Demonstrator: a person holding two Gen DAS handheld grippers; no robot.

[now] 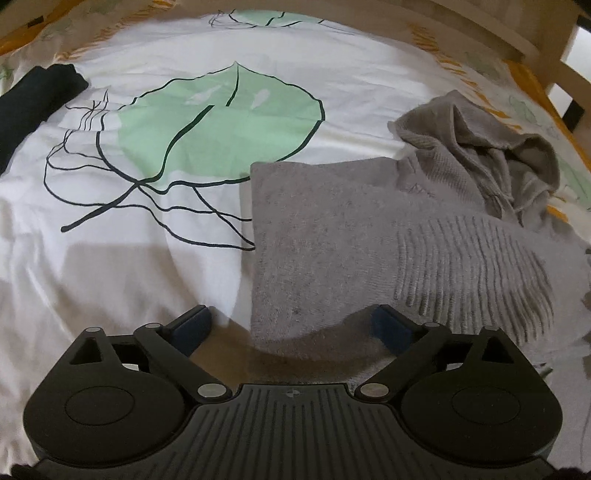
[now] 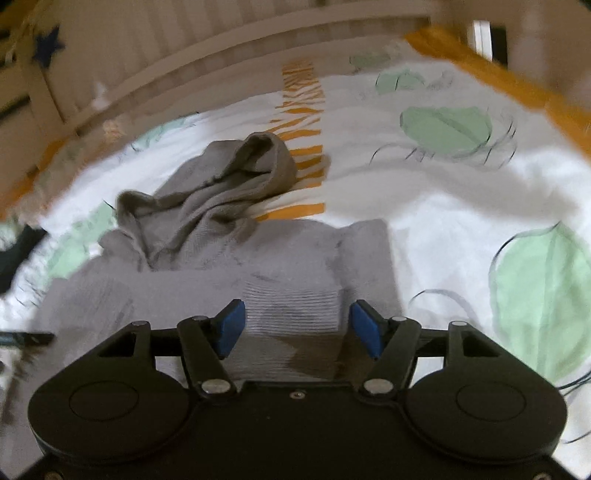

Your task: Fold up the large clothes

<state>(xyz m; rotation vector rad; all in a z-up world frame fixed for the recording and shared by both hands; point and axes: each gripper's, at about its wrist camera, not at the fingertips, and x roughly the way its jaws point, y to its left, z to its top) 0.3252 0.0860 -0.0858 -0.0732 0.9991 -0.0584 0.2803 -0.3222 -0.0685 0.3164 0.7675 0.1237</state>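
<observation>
A grey knitted hoodie (image 1: 332, 236) lies partly folded on a white bed cover (image 1: 129, 258) printed with green leaves. Its hood (image 1: 491, 147) is bunched at the far right, and a ribbed cuff (image 1: 472, 266) lies across the folded body. My left gripper (image 1: 295, 325) hangs wide open over the hoodie's near left edge, nothing between its blue pads. In the right wrist view the same hoodie (image 2: 207, 266) lies ahead with its hood (image 2: 236, 170) crumpled beyond. My right gripper (image 2: 297, 325) is open just above a ribbed band (image 2: 295, 310), its pads clear of the cloth.
A dark folded garment (image 1: 33, 99) lies at the far left of the bed. A pale wooden bed rail (image 2: 184, 92) runs along the far side, with another rail (image 1: 532, 33) at the upper right. An orange border (image 2: 517, 81) edges the cover.
</observation>
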